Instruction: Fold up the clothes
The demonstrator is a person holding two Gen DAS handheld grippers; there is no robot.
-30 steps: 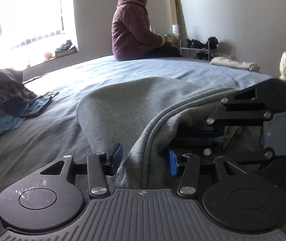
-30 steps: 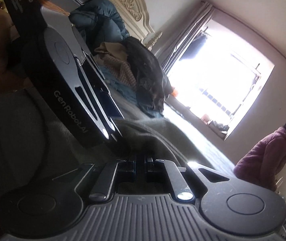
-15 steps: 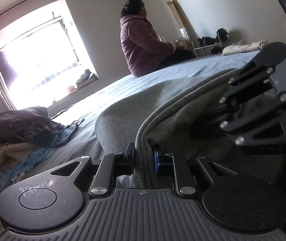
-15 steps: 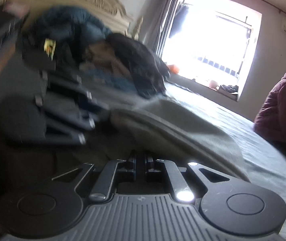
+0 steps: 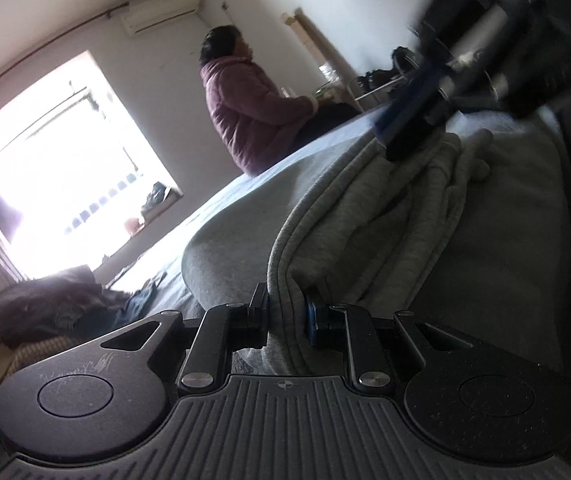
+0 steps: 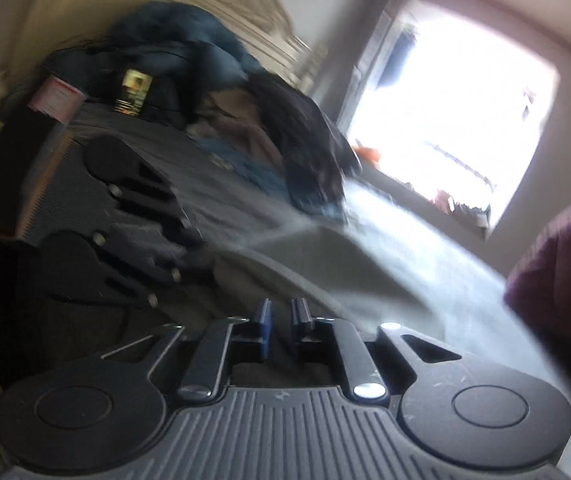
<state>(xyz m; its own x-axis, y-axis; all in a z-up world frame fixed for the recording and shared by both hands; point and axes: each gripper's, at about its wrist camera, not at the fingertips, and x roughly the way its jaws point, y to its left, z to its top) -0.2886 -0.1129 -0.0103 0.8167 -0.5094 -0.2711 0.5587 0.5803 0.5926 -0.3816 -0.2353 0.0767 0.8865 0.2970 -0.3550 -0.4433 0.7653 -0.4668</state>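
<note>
A grey sweatshirt-like garment (image 5: 405,220) lies bunched on the bed, its ribbed hem running toward me. My left gripper (image 5: 285,312) is shut on that hem, with the fabric pinched between its pads. In the left wrist view my right gripper (image 5: 389,136) shows blurred at the upper right, just above the garment's folds. In the right wrist view the right gripper (image 6: 281,326) has its jaws opening, a narrow gap between the blue pads and nothing in it. The garment (image 6: 325,264) lies beyond it. At the left of that view the left gripper (image 6: 189,248) holds grey cloth.
The bed's blue-grey sheet (image 5: 245,184) runs toward a bright window (image 5: 65,168). A pile of dark and blue clothes (image 6: 285,140) lies near the carved headboard (image 6: 205,8). A person in a purple jacket (image 5: 253,112) sits on the bed's far edge.
The left gripper closed on the grey hem and rolled, tilting its view. The right gripper, shut before, has parted its pads and lifted away from the garment.
</note>
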